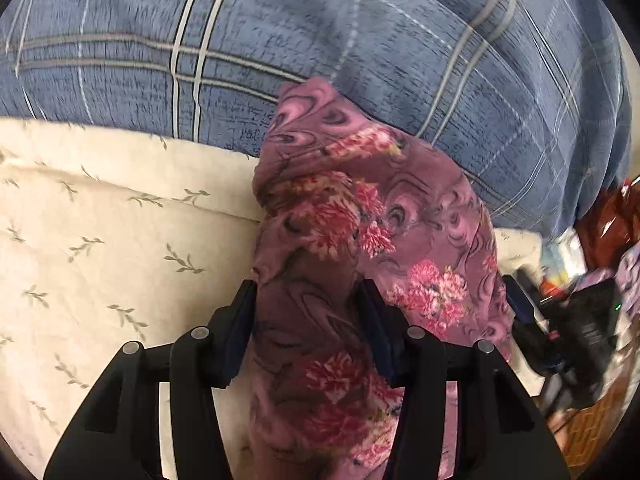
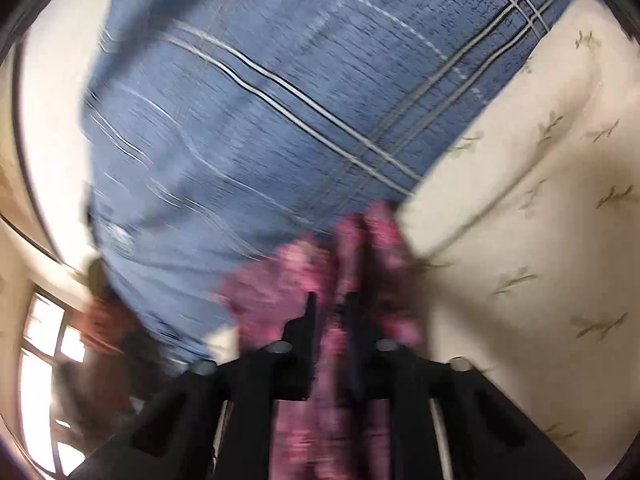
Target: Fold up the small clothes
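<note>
cream leaf-print sheet (image 1: 100,240), blue plaid quilt (image 1: 360,60) behind. my left gripper (image 1: 308,312) clenched on bunched purple floral garment (image 1: 360,208), lifted off bed; right gripper (image 2: 332,312) pinching same cloth, view blurred. risk: bunched cloth slips out mid-swing, fold goes crooked.

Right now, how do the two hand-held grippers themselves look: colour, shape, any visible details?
The left hand-held gripper is matte black plastic, with two angular fingers carrying dark blue pads and round silver pins at the joints. The right hand-held gripper looks the same black with silver pins, though blurred. No cables or sleeves show.
</note>
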Available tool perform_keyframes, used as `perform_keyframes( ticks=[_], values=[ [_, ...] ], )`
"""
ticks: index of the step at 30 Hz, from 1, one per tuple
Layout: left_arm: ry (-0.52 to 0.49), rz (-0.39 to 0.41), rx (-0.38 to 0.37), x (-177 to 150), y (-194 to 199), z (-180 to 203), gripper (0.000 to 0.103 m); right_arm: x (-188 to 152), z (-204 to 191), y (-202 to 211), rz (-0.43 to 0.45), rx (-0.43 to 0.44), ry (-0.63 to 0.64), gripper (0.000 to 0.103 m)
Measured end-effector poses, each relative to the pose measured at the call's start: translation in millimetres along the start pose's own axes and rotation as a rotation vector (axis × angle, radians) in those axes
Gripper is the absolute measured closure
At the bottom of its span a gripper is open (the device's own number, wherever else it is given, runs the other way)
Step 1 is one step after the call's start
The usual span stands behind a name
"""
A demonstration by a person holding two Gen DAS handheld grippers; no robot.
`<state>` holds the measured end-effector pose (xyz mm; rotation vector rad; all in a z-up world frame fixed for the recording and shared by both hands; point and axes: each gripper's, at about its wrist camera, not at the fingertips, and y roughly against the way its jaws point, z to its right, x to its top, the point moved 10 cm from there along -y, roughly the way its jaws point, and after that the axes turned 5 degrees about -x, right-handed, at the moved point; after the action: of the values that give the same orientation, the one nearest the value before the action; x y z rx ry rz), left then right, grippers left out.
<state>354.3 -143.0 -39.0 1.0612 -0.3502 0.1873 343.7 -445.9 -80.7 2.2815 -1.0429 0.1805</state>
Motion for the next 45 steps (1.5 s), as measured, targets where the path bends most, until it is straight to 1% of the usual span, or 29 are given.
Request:
perform_keyframes(
  ticks=[1, 2, 4, 5, 6, 7, 10, 13, 15, 17, 20, 22, 24, 25, 26, 28, 29, 30, 31, 33, 34, 36, 37, 38, 39, 40, 42, 43, 45],
  values=[
    [-0.012, 0.003, 0.012, 0, 3, 4, 0.053, -2, 2, 0, -0.010, -0.014, -0.002, 0.049],
    [-0.029, 0.013, 0.033, -2, 7, 7, 0.053, -7, 7, -6, -0.042, -0.077, 0.013, 0.041],
    [-0.051, 0.026, 0.059, -2, 13, 13, 0.053, -16, 8, -18, -0.092, -0.123, 0.052, 0.041],
    [-0.058, 0.032, 0.073, -3, 13, 21, 0.053, -23, 4, -21, -0.119, -0.145, 0.100, 0.058],
    [-0.066, 0.039, 0.077, -5, 12, 30, 0.053, -25, 0, -22, -0.116, -0.183, 0.162, 0.080],
    [-0.075, 0.045, 0.080, -5, 10, 36, 0.053, -21, -12, -14, -0.097, -0.195, 0.251, 0.080],
    [-0.095, 0.064, 0.102, -4, 12, 41, 0.053, -8, -14, 5, -0.007, -0.175, 0.268, 0.100],
    [-0.089, 0.050, 0.100, -6, 8, 45, 0.053, -16, 32, -8, -0.096, -0.304, 0.232, 0.099],
    [-0.101, 0.057, 0.108, -7, 9, 51, 0.053, -17, 32, -5, -0.080, -0.275, 0.228, 0.098],
    [-0.119, 0.061, 0.127, -8, 10, 53, 0.053, -18, 24, 11, -0.043, -0.219, 0.202, 0.092],
    [-0.124, 0.062, 0.126, -8, 16, 56, 0.053, -27, 15, 33, -0.032, -0.162, 0.176, 0.091],
    [-0.135, 0.068, 0.140, -12, 24, 58, 0.053, -34, 1, 41, -0.057, -0.125, 0.163, 0.082],
    [-0.144, 0.065, 0.151, -20, 39, 57, 0.051, -55, 2, 50, -0.088, -0.097, 0.138, 0.060],
    [-0.143, 0.056, 0.143, -27, 46, 55, 0.050, -66, 3, 54, -0.100, -0.099, 0.140, 0.058],
    [-0.129, 0.042, 0.124, -37, 52, 53, 0.045, -76, 0, 52, -0.111, -0.101, 0.156, 0.058],
    [-0.062, 0.025, 0.050, -59, 62, 46, 0.042, -95, -10, 39, -0.139, -0.151, 0.264, 0.068],
    [-0.026, 0.004, 0.015, -71, 64, 42, 0.042, -105, -14, 37, -0.153, -0.215, 0.356, 0.087],
    [0.013, -0.015, -0.033, -85, 69, 39, 0.042, -108, -21, 38, -0.157, -0.233, 0.393, 0.088],
    [0.031, -0.017, -0.051, -91, 72, 36, 0.042, -107, -30, 47, -0.120, -0.229, 0.415, 0.089],
    [0.053, -0.022, -0.066, -107, 73, 30, 0.042, -100, -49, 68, -0.026, -0.180, 0.430, 0.090],
    [0.049, -0.036, -0.060, -114, 69, 28, 0.042, -99, -43, 69, -0.010, -0.205, 0.431, 0.090],
    [0.045, -0.048, -0.046, -124, 63, 28, 0.040, -108, -7, 51, -0.093, -0.331, 0.402, 0.090],
    [0.040, -0.044, -0.040, -130, 64, 29, 0.040, -113, 1, 48, -0.112, -0.328, 0.379, 0.090],
    [0.033, -0.042, -0.035, -133, 68, 31, 0.040, -114, -1, 54, -0.094, -0.298, 0.353, 0.088],
    [0.021, -0.037, -0.041, -135, 72, 34, 0.040, -114, -5, 64, -0.074, -0.261, 0.320, 0.082],
    [0.007, -0.037, -0.049, -139, 76, 37, 0.040, -114, -8, 75, -0.052, -0.219, 0.283, 0.081],
    [0.003, -0.053, -0.047, -146, 69, 38, 0.040, -121, -8, 90, -0.028, -0.167, 0.244, 0.074],
    [-0.001, -0.067, -0.042, -151, 61, 38, 0.040, -126, -2, 89, -0.024, -0.185, 0.241, 0.075],
    [-0.050, -0.047, -0.005, -152, 63, 41, 0.040, -144, 18, 75, -0.111, -0.308, 0.323, 0.093]
  ],
)
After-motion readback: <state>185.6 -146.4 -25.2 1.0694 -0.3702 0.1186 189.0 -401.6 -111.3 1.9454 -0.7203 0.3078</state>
